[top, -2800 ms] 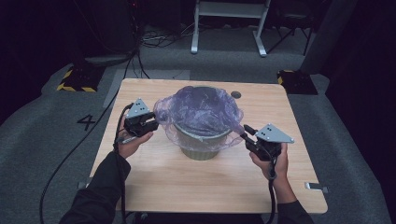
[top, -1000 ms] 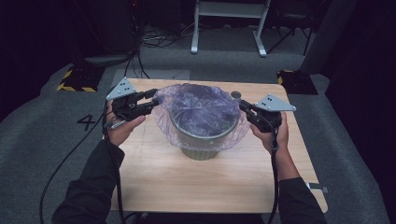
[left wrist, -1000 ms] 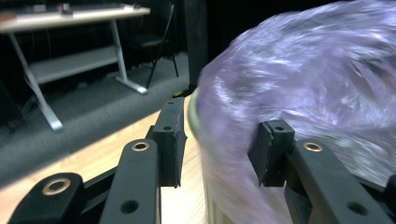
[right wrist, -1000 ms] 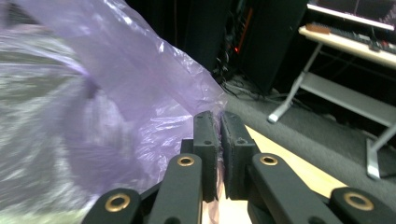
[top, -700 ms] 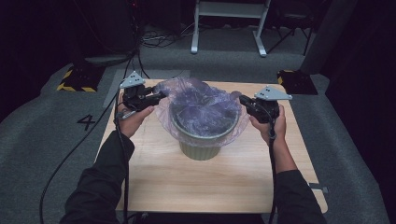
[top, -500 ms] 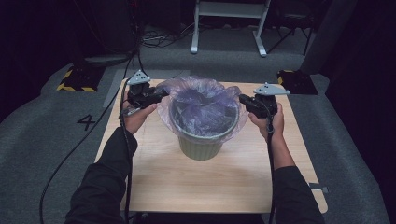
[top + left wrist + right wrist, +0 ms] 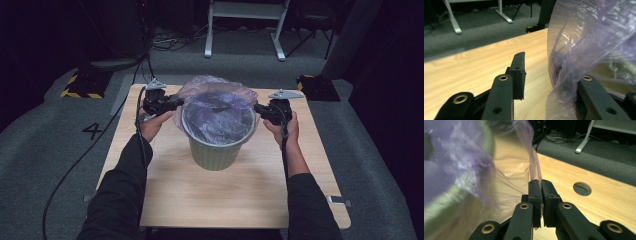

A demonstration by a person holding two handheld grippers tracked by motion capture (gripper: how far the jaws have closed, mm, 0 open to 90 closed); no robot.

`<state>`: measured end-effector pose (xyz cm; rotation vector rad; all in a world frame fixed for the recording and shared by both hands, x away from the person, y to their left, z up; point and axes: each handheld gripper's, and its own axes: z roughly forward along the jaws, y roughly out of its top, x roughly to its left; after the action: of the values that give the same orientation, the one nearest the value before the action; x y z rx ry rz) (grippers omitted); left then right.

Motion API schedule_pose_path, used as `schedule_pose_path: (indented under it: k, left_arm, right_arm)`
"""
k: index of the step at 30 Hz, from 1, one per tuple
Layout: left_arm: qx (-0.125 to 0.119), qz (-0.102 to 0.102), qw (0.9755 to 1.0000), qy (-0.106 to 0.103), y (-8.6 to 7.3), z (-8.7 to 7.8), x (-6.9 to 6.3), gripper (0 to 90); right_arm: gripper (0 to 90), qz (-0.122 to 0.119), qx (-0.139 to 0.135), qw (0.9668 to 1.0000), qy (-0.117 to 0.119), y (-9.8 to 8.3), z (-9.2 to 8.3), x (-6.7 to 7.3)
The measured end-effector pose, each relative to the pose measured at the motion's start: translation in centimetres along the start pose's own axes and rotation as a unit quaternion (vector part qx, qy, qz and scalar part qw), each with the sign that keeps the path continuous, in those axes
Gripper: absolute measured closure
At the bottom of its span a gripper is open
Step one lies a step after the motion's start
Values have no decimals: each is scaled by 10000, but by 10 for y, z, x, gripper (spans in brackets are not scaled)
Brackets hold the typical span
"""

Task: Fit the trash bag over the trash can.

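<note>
Two black-jawed grippers work at opposite sides of a translucent purple plastic bag (image 7: 216, 102) that lines a round, ribbed pale green plastic bin (image 7: 216, 150). The right gripper (image 7: 540, 185) has its jaws pressed together on a stretched edge of the film, while the left gripper (image 7: 175, 102) has jaws that have just been opening, one bare and apart, the other draped in bunched film. The bin stands upright mid-way across the light wooden table (image 7: 240, 195), between both hands.
</note>
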<state>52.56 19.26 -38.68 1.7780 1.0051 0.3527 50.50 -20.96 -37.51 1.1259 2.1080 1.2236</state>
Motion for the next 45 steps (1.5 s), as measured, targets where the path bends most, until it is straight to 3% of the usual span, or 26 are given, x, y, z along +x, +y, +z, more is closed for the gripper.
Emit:
schedule_pose_path:
  k: [8, 10, 20, 23, 26, 28, 29, 32, 34, 36, 40, 41, 43, 44, 45]
  left_arm:
    - [257, -128, 9992, -282, -17, 9, 2, 621]
    - [323, -46, 9993, -203, -22, 9, 2, 615]
    - [415, 216, 9982, -387, -53, -12, -1, 603]
    - [307, 272, 9982, -441, -60, -24, -2, 604]
    - [158, 332, 9981, -495, -64, -41, -4, 482]
    - [90, 370, 9984, -409, -65, -52, -6, 369]
    - [6, 357, 9982, -474, -65, -60, -6, 325]
    - [-192, 435, 9980, -405, -64, -78, -7, 244]
    - [-362, 504, 9973, -399, -62, -88, -8, 226]
    - [-431, 567, 9970, -289, -59, -94, -8, 218]
    - [-651, 298, 9972, -218, -50, -103, -1, 210]
    - [-668, 252, 9973, -145, -47, -105, 1, 210]
    - [-675, 211, 9969, 351, -43, -109, 3, 254]
    - [-699, 289, 9968, 239, -42, -112, 3, 290]
    - [-768, 374, 9963, 28, -42, -115, 1, 271]
  right_arm:
    - [879, -10, 214, 9997, 91, -17, 8, -2]
    - [881, -70, 234, 9996, 134, -23, 8, -1]
    - [894, -235, 248, 9986, 397, -49, -6, 7]
    - [895, -284, 208, 9983, 456, -56, -13, 9]
    - [871, -420, 109, 9978, 493, -62, -22, 12]
    - [806, -424, 78, 9980, 467, -63, -28, 13]
    - [777, -447, 39, 9980, 456, -63, -30, 14]
    - [601, -564, -121, 9978, 318, -59, -42, 14]
    - [519, -732, -110, 9970, 243, -56, -49, 14]
    - [501, -846, -122, 9963, 129, -54, -56, 13]
    - [454, -882, -160, 9958, -186, -46, -68, 7]
    - [454, -839, -195, 9960, -224, -44, -70, 5]
    - [463, -748, -293, 9962, -338, -41, -76, 0]
    - [462, -681, -345, 9964, -360, -40, -79, -2]
    - [455, -624, -392, 9968, -316, -39, -82, -3]
